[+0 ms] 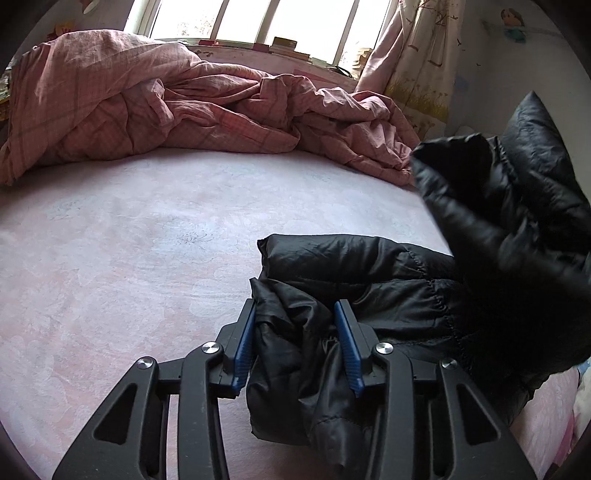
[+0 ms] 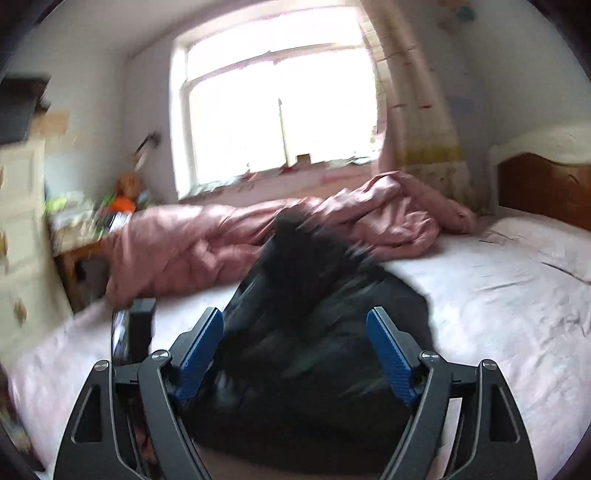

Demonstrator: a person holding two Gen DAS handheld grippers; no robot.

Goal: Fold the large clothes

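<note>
1. The black padded jacket [image 1: 369,295] lies on the bed [image 1: 129,258], on the pale pink sheet, toward the near edge.
2. The left hand-held gripper [image 1: 297,332] is clamped on a bunched fold of the jacket's thin black fabric. Both blue pads [image 1: 243,350] press against the cloth from either side.
3. In the left wrist view, a quilted section of the jacket lies flat just beyond the clamped fold. Another part of the jacket stands raised at the right of that view, above the sheet.
4. The right hand-held gripper [image 2: 295,347] has its jaws spread wide. The pads touch nothing; the jacket [image 2: 314,332] lies beyond and below them, heaped in a dark mound.
5. The right wrist view is motion-blurred, so the jacket's upper part cannot be resolved in detail.
6. A crumpled pink duvet [image 1: 166,107] is piled along the far side of the bed, below the window [image 1: 258,18]. The jacket's raised part lies near the duvet's right end; contact cannot be determined.
7. A patterned curtain [image 1: 417,55] hangs at the right of the window.
8. A wooden headboard [image 2: 546,184] stands at the right end of the bed in the right wrist view.
9. A pale chest of drawers [image 2: 22,221] stands at the left of that view, beside the bed.
</note>
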